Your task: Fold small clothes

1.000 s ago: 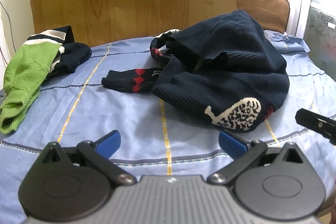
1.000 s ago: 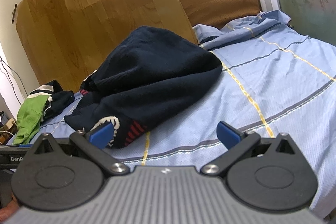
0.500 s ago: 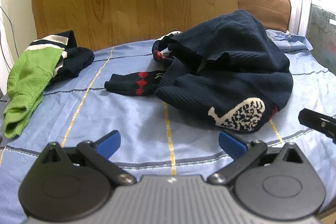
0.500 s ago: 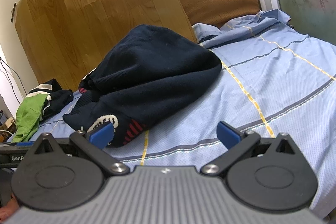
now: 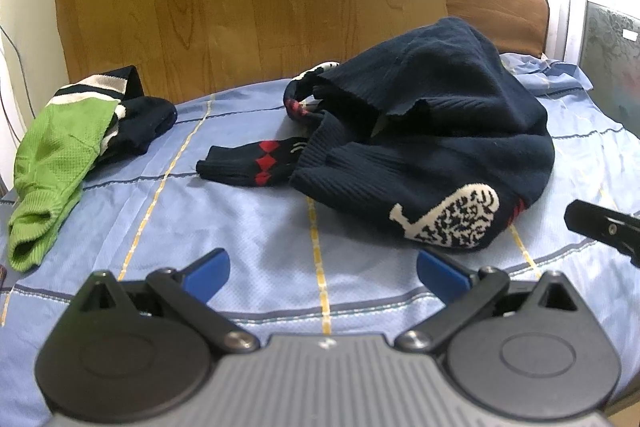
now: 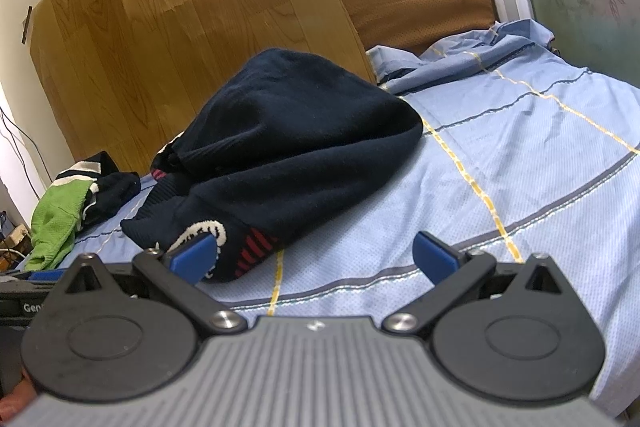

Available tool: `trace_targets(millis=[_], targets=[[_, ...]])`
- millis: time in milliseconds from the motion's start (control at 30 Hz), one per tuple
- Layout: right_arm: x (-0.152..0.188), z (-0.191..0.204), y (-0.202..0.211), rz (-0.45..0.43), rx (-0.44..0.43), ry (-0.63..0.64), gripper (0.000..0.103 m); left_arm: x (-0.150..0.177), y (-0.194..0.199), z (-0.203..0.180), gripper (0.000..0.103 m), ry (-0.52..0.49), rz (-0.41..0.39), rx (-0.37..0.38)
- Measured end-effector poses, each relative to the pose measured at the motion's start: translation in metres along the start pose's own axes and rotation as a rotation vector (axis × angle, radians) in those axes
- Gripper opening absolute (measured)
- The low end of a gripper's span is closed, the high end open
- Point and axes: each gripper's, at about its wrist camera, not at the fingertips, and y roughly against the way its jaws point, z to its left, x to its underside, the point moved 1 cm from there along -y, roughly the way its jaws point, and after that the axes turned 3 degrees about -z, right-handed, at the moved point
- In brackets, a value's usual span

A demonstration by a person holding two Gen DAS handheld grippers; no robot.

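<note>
1. Two grippers hang low over the blue bedsheet [image 5: 248, 227], both with jaws spread wide and nothing between them
2. Ahead of the left gripper [image 5: 322, 269] and off toward its right finger lies the crumpled navy sweater [image 5: 440, 147], its white whale patch [image 5: 452, 221] on the near hem; one sleeve [image 5: 248, 163] with red diamonds trails out ahead of its left finger
3. Seen from the right gripper [image 6: 312, 255], the same sweater [image 6: 300, 143] sits just beyond its left finger [image 6: 192, 255], the hem nearly touching the pad, while bare sheet lies before the right finger
4. Long axis of the heap runs across the left gripper's jaws and away from the right's
5. Judged from this, the right gripper is nearer the hem and the left better placed for the sleeve
</note>
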Motion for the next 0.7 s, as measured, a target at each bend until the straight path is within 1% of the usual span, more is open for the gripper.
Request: trace_targets(millis=[200,533,700], targets=[[-0.0013,0.0006,0.0000,0.004,-0.001,0.001,0.103,0.0003,-0.0014,-0.0009,0.103,-0.007,0.005,0.005],[-0.0012,0.0003,-0.0009,0.007,-0.007,0.005,0.103,-0.0016,0.0004,-0.0027,0.103,-0.017,-0.013,-0.004],[-0.0007,-0.0005,-0.0016,0.010,-0.007,0.001,0.103,-0.0011,-0.0009,-0.0027,0.103,-0.017,-0.010,-0.004]])
